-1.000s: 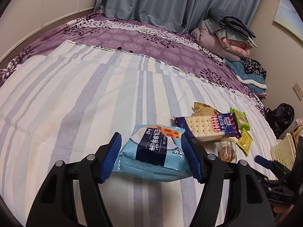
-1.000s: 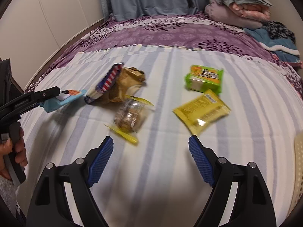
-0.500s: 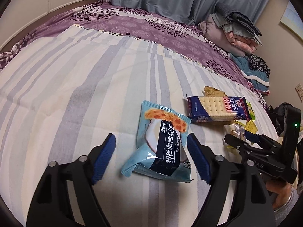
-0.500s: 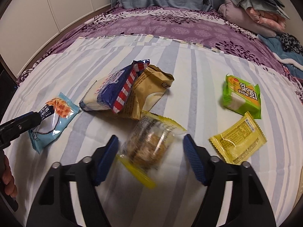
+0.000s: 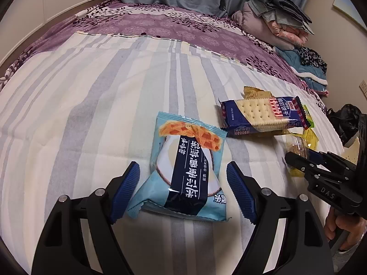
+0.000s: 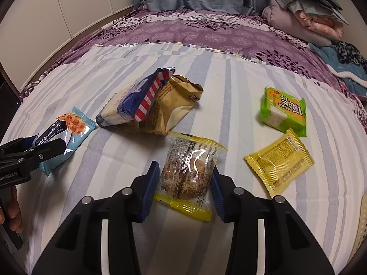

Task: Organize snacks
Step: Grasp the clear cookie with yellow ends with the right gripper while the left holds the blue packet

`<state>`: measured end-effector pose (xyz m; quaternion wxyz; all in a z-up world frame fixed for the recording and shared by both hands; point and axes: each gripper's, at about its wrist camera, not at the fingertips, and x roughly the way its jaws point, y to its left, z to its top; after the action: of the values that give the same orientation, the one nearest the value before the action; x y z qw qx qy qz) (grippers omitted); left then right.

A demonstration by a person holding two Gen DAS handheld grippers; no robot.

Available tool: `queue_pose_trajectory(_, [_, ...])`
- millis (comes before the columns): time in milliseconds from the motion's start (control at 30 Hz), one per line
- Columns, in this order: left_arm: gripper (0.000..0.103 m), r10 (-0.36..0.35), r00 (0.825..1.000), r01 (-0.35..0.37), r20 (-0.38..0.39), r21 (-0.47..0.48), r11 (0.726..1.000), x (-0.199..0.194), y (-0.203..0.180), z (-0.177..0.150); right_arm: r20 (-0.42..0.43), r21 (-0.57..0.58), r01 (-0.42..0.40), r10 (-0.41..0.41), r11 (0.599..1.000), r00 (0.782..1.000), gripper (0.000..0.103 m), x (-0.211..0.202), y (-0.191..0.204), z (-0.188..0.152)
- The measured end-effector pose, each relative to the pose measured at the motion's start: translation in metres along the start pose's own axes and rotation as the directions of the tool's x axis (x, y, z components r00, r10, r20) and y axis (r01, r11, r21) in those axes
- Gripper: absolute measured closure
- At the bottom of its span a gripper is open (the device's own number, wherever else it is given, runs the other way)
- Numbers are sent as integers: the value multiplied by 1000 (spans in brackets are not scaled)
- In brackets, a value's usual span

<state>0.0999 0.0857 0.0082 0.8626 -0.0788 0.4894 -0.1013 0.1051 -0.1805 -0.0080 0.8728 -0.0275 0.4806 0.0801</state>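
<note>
Right tongs (image 6: pixel 183 189) pinch clear yellow-edged cookie packet (image 6: pixel 189 170) at lower centre on the striped bed, squeeze gently; left tongs (image 5: pixel 183 189) apart around light-blue snack pouch (image 5: pixel 183 167).

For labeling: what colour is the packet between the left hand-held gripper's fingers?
Light blue packet with a dark navy band; left wrist view.
</note>
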Motion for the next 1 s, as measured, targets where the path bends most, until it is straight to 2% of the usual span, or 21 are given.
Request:
queue_pose_trajectory(33, [32, 11, 1000, -11, 2, 12, 1000, -1, -2, -1, 4, 8, -3, 3, 1000, 1000, 64, -3, -2, -2])
queue_pose_trajectory(67, [34, 11, 1000, -11, 3, 21, 1000, -2, -2, -3, 7, 14, -6, 6, 1000, 1000, 64, -5, -3, -2])
queue_pose_trajectory(333, [42, 1, 999, -2, 41, 31, 1000, -17, -11, -16, 50, 32, -18, 17, 999, 999, 68, -29, -10, -5])
queue_pose_trajectory(567, [43, -6, 998, 4, 70, 28, 1000, -34, -16, -18, 53, 41, -15, 13, 999, 999, 68, -35, -18, -6])
queue_pose_trajectory(667, [43, -8, 997, 6, 80, 30, 1000, -41, -17, -20, 31, 47, -18, 16, 999, 999, 61, -27, -20, -9])
queue_pose_trajectory(700, [45, -9, 997, 6, 82, 30, 1000, -42, -18, -21, 27, 51, -18, 17, 999, 999, 53, -25, -21, -10])
queue_pose_trajectory(733, [48, -11, 997, 9, 80, 30, 999, -43, -18, -22, 27, 60, -18, 16, 998, 999, 52, -23, -21, -10])
queue_pose_trajectory(900, [45, 10, 999, -10, 45, 12, 1000, -38, -14, -26, 16, 34, -12, 11, 999, 1000, 52, -11, -13, -2])
queue_pose_trajectory(1000, [35, 12, 999, -12, 33, 2, 1000, -35, -10, -31, 3, -3, 8, -8, 1000, 1000, 52, -3, -5, 1])
